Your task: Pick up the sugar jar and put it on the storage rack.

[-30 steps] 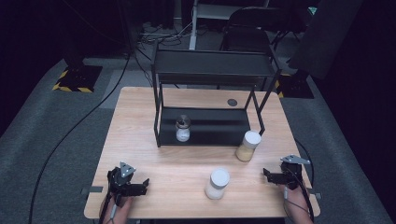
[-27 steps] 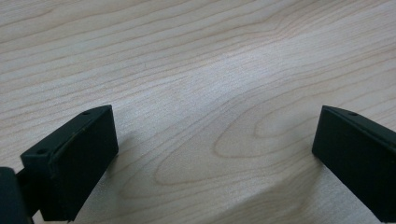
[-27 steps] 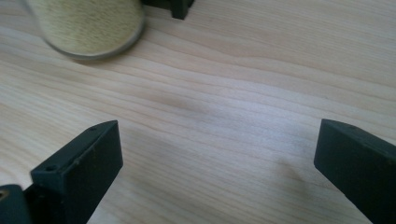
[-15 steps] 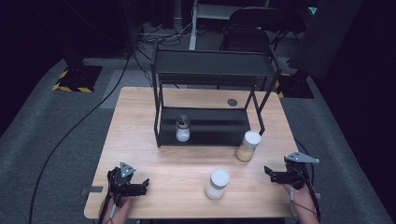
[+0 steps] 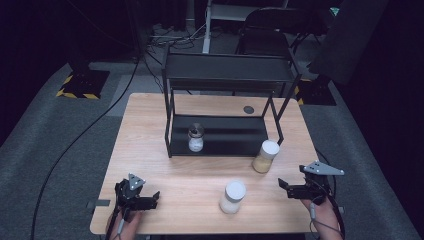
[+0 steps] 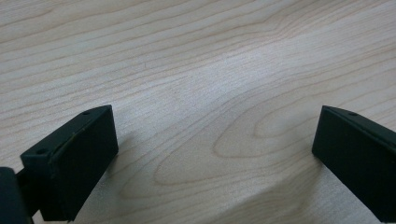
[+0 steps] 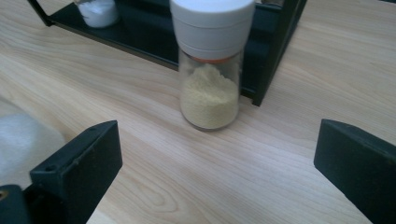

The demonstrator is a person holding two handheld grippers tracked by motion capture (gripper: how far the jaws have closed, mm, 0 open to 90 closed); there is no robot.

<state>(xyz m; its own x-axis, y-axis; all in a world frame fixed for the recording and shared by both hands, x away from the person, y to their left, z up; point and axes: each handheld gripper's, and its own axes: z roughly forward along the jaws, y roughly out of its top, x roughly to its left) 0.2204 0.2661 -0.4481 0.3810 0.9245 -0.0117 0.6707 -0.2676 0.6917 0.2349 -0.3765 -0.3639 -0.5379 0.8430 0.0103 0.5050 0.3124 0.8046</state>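
While the yellow jar (image 7: 210, 70) stands upright on the table (image 5: 150, 120), just beside the rack's (image 5: 227, 72) front right post, the right gripper (image 5: 291, 189) faces it with its jaws spread wide and nothing between them. This looks like the approach before a first grasp: the jar is near but not yet between the jaws. The next move calls for bringing the gripper forward and level so the jaws pass either side of the glass body below the white cap, without knocking the post. The left gripper (image 5: 150, 200) rests low near the table's front left, equally wide open and empty, over bare wood. A white jar (image 5: 232, 196) stands between the two grippers, and a small jar (image 5: 195, 138) sits on the rack's lower shelf. In the right gripper view the yellow jar's cap is cut off at the top, and the white jar is a blur at the left edge. Whether the yellow jar touches the rack cannot be told.
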